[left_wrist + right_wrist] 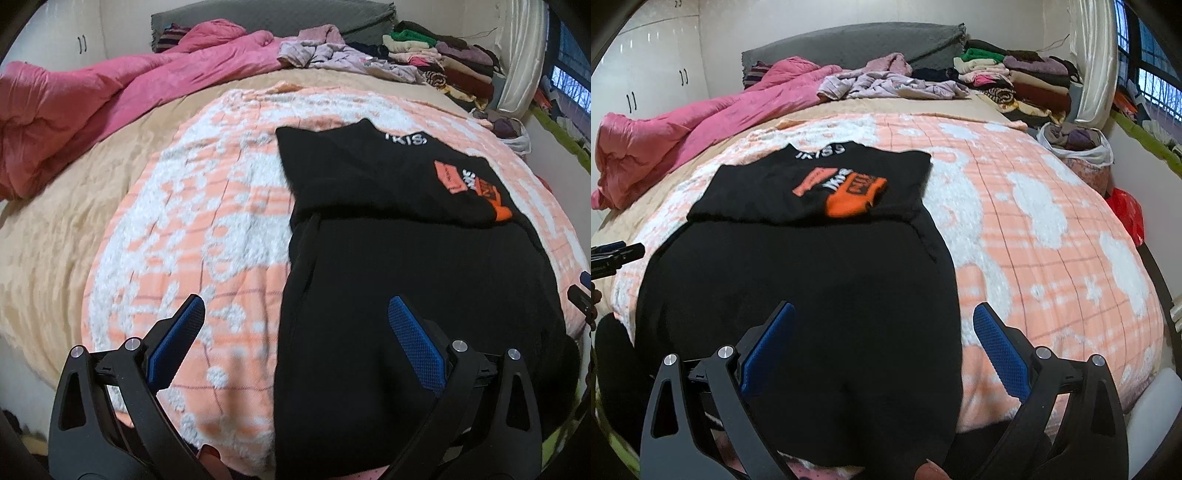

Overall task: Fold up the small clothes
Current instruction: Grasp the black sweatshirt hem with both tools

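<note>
Black garment (798, 295) lies on the bed under both released tongs, left (295, 314) and right (882, 317); white bag (1075, 147) holds clothes.

**Black on peach and white**

Black garment (798, 295) with orange patch and white lettering. Peach-and-white checked blanket (1034, 221) with cloud-like blotches. Beige sheet (55, 240) on the left. Pink quilt (74, 103) far left. Grey headboard (849, 44). Blue pads (413, 339) on black gripper arms.

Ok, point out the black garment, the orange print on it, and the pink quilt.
black garment (812, 295): right wrist view, on the plain near half.
orange print (855, 197): right wrist view, on the orange patch's middle.
pink quilt (66, 110): left wrist view, on its bunched near end.
</note>
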Tool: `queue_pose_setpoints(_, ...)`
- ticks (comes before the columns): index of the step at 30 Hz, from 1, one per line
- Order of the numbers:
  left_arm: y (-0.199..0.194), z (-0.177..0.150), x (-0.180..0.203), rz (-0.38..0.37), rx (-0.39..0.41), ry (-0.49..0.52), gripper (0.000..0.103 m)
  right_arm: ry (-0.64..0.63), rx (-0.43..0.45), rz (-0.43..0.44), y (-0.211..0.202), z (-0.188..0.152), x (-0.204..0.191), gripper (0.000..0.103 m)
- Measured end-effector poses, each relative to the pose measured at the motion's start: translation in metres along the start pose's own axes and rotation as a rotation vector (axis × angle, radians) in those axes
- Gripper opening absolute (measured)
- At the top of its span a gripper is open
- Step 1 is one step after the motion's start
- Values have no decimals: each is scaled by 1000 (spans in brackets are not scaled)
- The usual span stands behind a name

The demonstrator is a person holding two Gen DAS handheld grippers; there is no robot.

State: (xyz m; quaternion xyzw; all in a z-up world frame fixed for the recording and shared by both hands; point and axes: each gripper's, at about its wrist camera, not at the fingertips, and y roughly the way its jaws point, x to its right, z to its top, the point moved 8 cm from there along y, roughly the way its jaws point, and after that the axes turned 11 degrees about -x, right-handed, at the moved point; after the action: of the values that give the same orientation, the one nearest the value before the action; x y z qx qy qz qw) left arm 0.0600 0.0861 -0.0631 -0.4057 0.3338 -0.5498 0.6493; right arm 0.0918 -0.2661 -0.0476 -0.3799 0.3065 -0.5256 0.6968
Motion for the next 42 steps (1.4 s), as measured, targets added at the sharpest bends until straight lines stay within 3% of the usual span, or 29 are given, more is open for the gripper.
queue_pose_setpoints(12,11,-41,-22,-16,-63,-33,92,31,-60,2,11,-31,15,96)
queue_pose_setpoints(29,17,-89,-7,-139,-159,4,35,37,-93,3,6,-59,28,96)
queue_pose_setpoints(39,29,-97,4,-159,-197,27,35,30,-141,25,10,-76,30,94)
queue_pose_setpoints(42,31,-100,8,-147,-200,43,35,46,-170,51,17,-80,32,79)
